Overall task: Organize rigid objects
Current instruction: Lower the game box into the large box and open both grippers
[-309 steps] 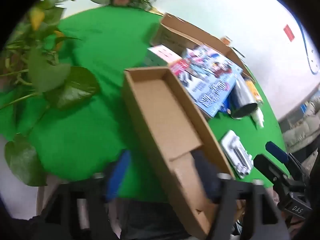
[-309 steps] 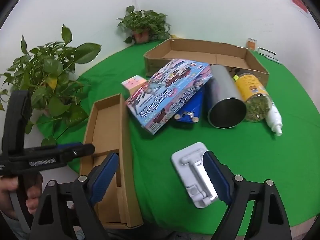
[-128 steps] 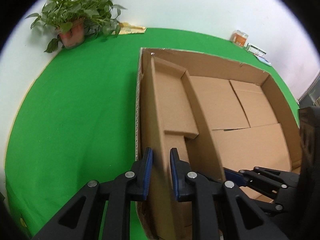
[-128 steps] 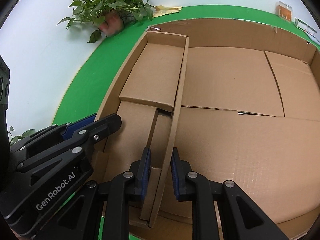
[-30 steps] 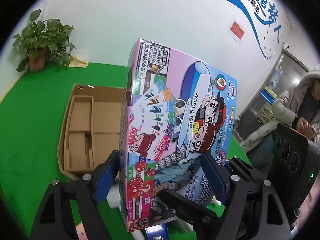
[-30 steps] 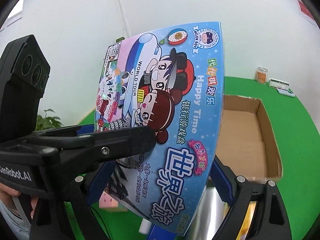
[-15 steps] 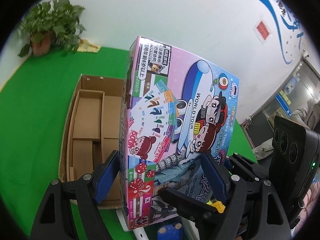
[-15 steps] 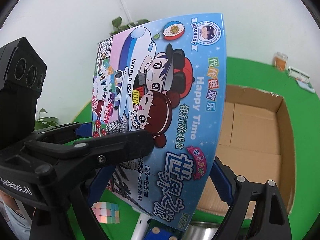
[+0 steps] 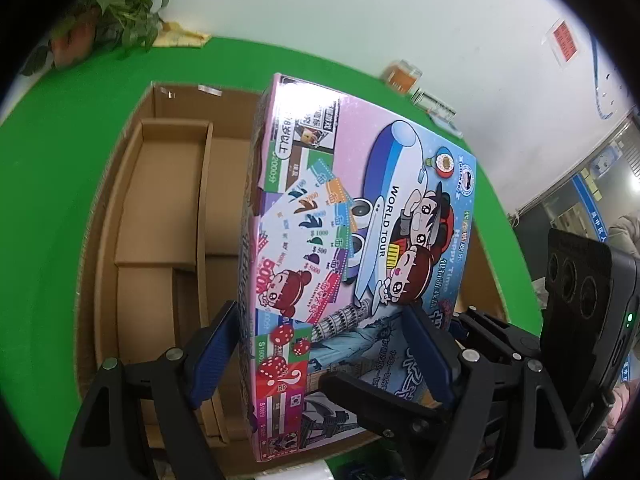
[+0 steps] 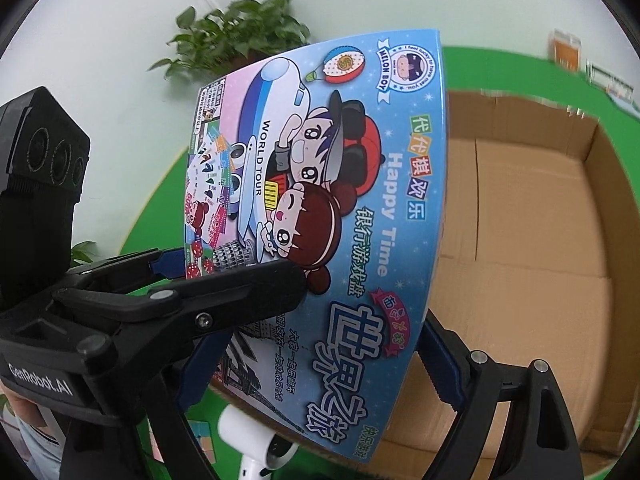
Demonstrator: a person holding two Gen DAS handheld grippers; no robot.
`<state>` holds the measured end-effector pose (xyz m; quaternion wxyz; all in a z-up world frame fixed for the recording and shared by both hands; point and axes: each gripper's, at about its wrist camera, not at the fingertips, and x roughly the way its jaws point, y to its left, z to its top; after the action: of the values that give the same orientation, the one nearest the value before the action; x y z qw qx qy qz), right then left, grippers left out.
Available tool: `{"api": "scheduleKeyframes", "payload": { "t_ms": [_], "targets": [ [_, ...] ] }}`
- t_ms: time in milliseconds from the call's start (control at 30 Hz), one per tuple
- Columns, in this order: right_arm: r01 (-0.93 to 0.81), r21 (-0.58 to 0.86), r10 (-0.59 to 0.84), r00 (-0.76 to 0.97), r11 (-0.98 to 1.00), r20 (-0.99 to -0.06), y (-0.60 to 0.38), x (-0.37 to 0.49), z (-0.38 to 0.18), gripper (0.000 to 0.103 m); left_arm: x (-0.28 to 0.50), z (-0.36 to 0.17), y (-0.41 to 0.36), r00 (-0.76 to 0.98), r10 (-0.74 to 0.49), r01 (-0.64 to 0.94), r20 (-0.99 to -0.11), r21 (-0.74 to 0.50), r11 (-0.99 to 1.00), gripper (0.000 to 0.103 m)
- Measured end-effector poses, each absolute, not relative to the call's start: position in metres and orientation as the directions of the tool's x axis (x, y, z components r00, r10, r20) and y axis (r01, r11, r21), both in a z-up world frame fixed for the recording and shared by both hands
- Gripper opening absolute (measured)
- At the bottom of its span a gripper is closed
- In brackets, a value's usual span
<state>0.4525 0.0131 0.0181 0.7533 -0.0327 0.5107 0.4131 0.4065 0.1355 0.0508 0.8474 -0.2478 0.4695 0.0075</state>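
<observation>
1. The board game box (image 9: 352, 264) is held up in the air between both tools, tilted, its printed cover facing the cameras – it hangs above the large cardboard tray (image 9: 120, 200) on the green table (image 9: 48, 184).

2. The left gripper (image 9: 320, 352) is clamped on the game box: its blue pads (image 9: 212, 348) press the box's two opposite sides near the lower end, at about 6 o'clock in the left wrist view.

3. The right gripper (image 10: 320, 368) is likewise clamped across the same box, one pad (image 10: 440, 364) at its right edge, the other mostly hidden behind the left tool at 8 o'clock.

4. Inside the tray a narrow cardboard box (image 9: 160, 208) lies along the left wall, at 9 o'clock of the game box – open side up.

5. In the right wrist view the tray floor (image 10: 520, 260) shows bare at 3 o'clock.

6. A potted plant (image 10: 236, 40) stands at 11 o'clock by the white wall.

7. A white bottle (image 10: 256, 444) lies on the table at 6 o'clock, below the game box, with a pastel cube (image 10: 204, 440) just beside it.

8. A small orange jar (image 9: 404, 74) stands at 1 o'clock at the table's far edge.
</observation>
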Motion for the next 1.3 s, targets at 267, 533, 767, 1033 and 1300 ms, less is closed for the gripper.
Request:
{"api": "scheduleKeyframes", "payload": {
  "t_ms": [267, 533, 767, 1033, 1300],
  "targets": [
    [-0.634, 0.409, 0.565, 0.054, 0.657, -0.823, 0.030, 0.484, -0.021, 0.087, 0.406, 0.026, 0.135, 0.494, -0.220, -0.282, -0.841, -0.394, 0.875, 0.081],
    [-0.631, 0.413, 0.556, 0.035, 0.657, -0.831, 0.043, 0.497, -0.021, 0.087, 0.406, 0.029, 0.136, 0.478, -0.192, -0.288, -0.857, -0.360, 0.887, 0.082],
    [-0.640, 0.352, 0.496, 0.053, 0.683, -0.867, 0.056, 0.501, -0.025, 0.067, 0.401, 0.055, 0.139, 0.561, -0.109, -0.296, -0.821, -0.322, 0.899, 0.080],
    [-0.645, 0.347, 0.491, 0.049, 0.680, -0.870, 0.069, 0.513, -0.017, 0.067, 0.396, 0.058, 0.132, 0.573, -0.072, -0.278, -0.816, -0.276, 0.920, 0.079],
    [-0.678, 0.245, 0.483, 0.184, 0.693, -0.856, 0.078, 0.481, -0.008, 0.089, 0.348, 0.089, 0.120, 0.697, 0.080, -0.270, -0.712, -0.157, 0.950, 0.080]
  ]
}}
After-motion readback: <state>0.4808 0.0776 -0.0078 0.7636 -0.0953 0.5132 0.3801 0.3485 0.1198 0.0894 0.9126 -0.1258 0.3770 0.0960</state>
